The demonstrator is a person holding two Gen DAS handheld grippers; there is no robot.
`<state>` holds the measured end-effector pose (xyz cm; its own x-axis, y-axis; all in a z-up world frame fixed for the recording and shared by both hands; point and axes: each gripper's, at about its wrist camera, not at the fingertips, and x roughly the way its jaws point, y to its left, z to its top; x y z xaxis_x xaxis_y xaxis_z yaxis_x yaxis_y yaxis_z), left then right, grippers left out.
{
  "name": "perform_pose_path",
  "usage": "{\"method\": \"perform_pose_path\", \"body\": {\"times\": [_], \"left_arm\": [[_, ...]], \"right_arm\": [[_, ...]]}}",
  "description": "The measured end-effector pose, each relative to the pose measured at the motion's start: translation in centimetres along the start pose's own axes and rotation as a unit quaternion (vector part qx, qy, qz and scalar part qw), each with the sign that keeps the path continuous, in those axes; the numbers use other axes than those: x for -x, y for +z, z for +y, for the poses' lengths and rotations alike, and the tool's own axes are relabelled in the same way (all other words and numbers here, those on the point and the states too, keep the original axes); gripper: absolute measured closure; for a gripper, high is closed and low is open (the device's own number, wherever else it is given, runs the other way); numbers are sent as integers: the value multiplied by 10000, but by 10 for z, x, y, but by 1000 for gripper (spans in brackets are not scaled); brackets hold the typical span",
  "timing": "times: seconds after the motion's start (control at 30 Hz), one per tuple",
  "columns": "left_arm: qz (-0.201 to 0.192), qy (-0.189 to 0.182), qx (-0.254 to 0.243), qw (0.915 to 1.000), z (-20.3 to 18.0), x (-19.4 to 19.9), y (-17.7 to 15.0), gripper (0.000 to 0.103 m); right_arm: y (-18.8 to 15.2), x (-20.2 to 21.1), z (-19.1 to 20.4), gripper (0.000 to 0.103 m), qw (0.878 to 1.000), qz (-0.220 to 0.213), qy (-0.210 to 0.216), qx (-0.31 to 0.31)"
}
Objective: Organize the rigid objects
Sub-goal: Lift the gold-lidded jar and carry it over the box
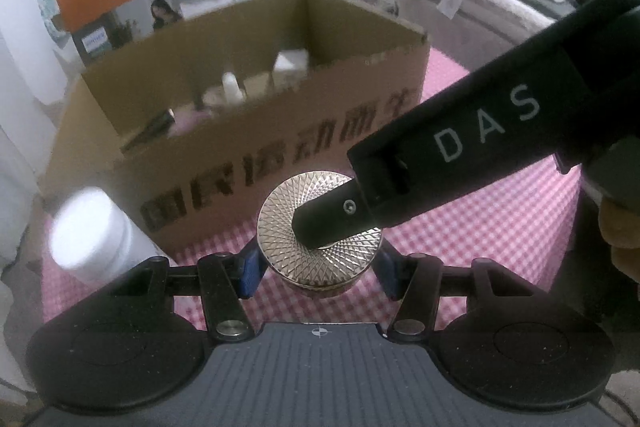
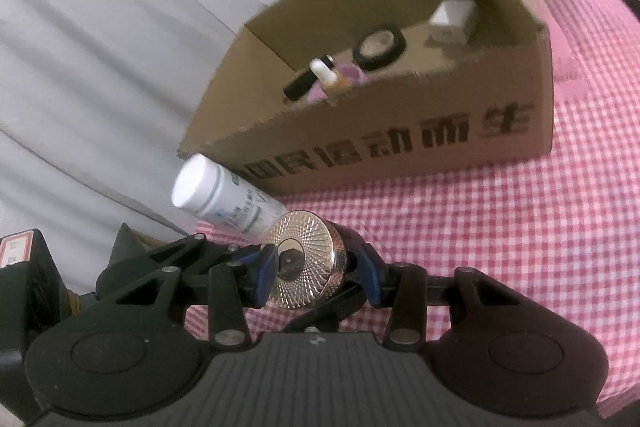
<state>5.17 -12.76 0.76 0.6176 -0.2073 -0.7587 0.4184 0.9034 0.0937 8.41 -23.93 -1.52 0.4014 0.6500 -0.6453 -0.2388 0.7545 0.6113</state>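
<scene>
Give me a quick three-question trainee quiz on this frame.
1. True or false: the box is empty.
2. What is the left tool shut on? A. a roll of tape; B. the gold-lidded jar; C. a spoon.
3. Short answer: what white item stands on the checked cloth outside the box, next to the jar?

Key: 1. False, several items lie inside. 2. B. 3. The bottle.
</scene>
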Motion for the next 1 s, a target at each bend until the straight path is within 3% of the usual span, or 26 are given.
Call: {"method": "perform_pose_path", "body": {"times": [0.3,0.47,0.7,1.0], "left_arm": [[-541,59,86,9985,11,23,54,48],[-572,-28,254,9980,24,12,89,48],[-70,-306,732,9968,47,-41,125,48],[694,-327,1103,9909,64,-102,138,48]], "right_arm": [[43,41,27,56,9972,-521,13,529],[80,50,34,56,9950,-681,-58,735],[144,22,6,56,9976,-388,-199,532],[187,-37,-37,56,9980,384,-410,295]]}}
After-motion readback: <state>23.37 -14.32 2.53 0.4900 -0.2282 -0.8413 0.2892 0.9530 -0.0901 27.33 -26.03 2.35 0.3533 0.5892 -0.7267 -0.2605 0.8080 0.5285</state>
